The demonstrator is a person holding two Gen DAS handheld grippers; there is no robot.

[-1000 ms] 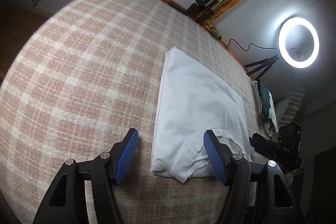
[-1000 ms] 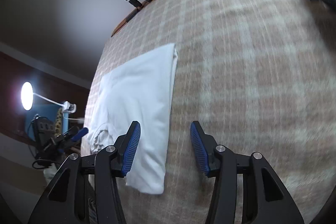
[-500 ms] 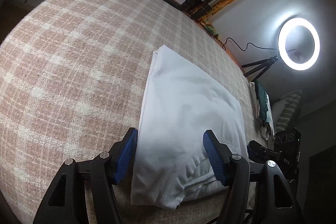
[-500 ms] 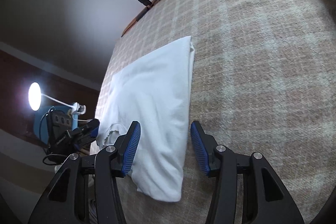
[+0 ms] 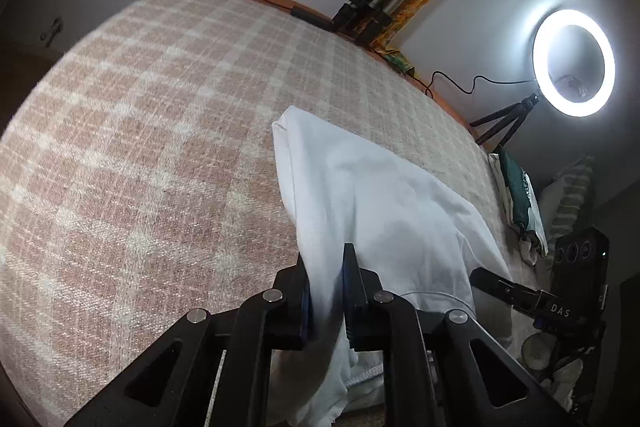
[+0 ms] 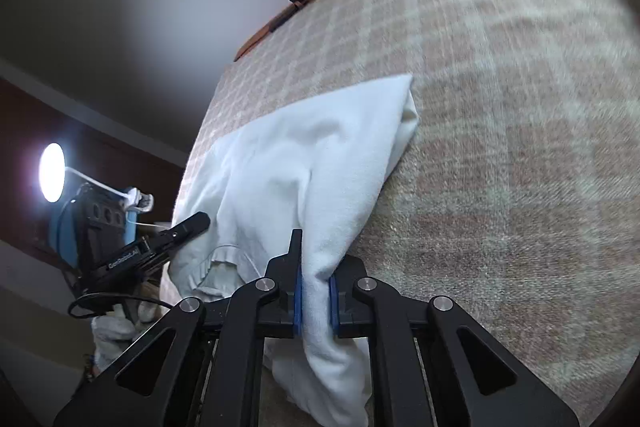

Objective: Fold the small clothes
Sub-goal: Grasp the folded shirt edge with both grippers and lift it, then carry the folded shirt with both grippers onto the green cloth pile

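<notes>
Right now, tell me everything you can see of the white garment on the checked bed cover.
The white knit cotton-looking garment is folded into a long rectangle on the pink-and-cream checked bed cover. Its ribbed neckline lies at the near end, facing up. Its far end rests flat; the near end is bunched and lifted. The left gripper and right gripper have just closed, each pinching one near corner between blue-padded fingers, with loose cloth hanging below.
</notes>
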